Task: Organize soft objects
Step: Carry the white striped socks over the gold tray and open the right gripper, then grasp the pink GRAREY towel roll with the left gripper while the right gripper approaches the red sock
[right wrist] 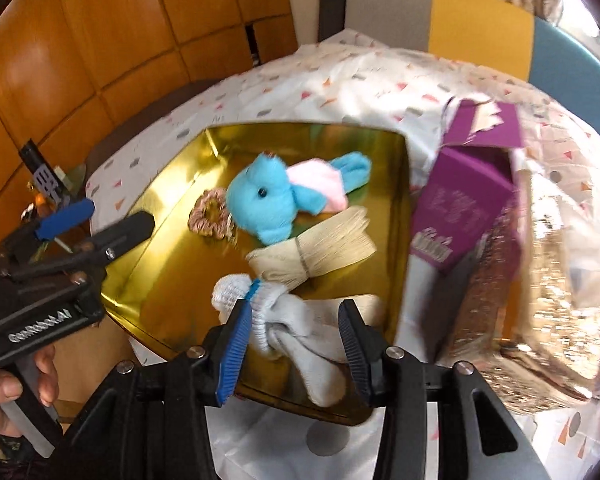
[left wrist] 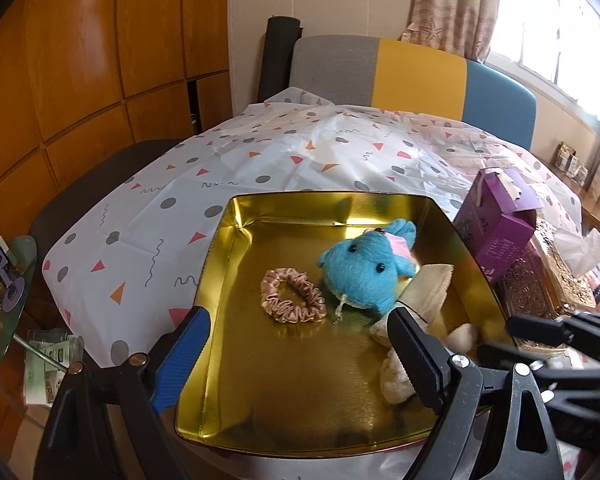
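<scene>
Two wrist fisheyes, both angled down at one gold tin

The left wrist view looks forward and down from the near left edge of the gold tin [left wrist: 340, 432], close above the desk [left wrist: 172, 184]. The right wrist view sits at the near right corner, closer in and blurred. Both share the tin, the blue plush [right wrist: 268, 204], the purple box [left wrist: 496, 224] and the striped chair [right wrist: 480, 28].

place: home living room | showing it: wooden cabinet doors [left wrist: 80, 60], curtained window [left wrist: 552, 40], tricolour sofa [left wrist: 416, 72], patterned tablecloth [left wrist: 260, 160] covering table
</scene>
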